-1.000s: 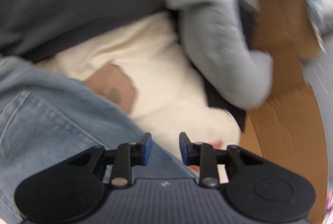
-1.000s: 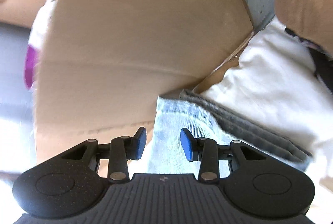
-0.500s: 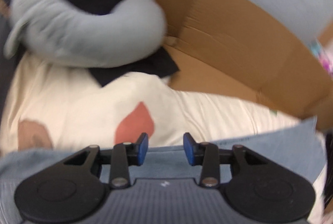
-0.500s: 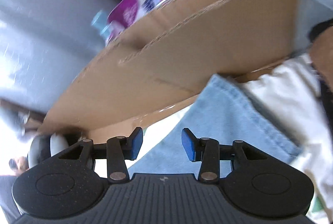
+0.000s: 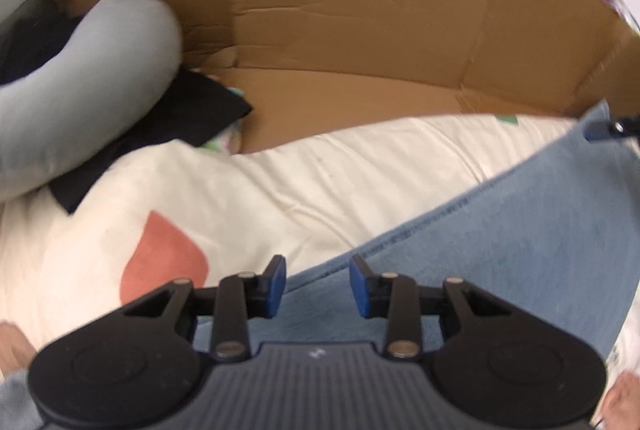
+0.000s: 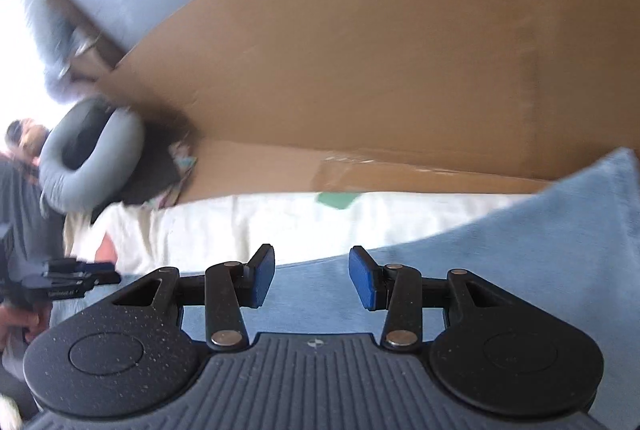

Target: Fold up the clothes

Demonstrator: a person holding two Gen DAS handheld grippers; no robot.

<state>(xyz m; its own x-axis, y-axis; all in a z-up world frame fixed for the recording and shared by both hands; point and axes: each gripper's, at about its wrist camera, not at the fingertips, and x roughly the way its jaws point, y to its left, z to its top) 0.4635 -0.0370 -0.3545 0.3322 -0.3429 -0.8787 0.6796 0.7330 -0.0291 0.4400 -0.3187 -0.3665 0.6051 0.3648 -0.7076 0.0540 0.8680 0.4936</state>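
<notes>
- Left gripper [image 5: 317,286]: its blue pads stand partly apart and are closing a little; light blue denim shows under the gap, but the pads do not press on it.
- Right gripper [image 6: 311,277]: its pads stand partly apart, with denim below them and nothing pinched.
- Jeans [image 5: 520,242]: the pale blue jeans lie spread flat right under both grippers, one stitched edge running slantwise up to the right in the left wrist view. They lie on top of the cream cover.
- Cream cover [image 5: 280,182]: a soft quilted sheet with a terracotta patch [image 5: 164,262] just left of the left gripper.
- Beyond it, to the left, a dark cloth [image 5: 168,126] lies on the cover, and a grey curved pillow [image 5: 80,70] rests on the cloth.
- Cardboard [image 5: 380,22]: a large creased sheet stands behind the cover as a wall and floor.
- In the right wrist view the other gripper shows at the left edge, with a hand [image 6: 18,322] behind it.
</notes>
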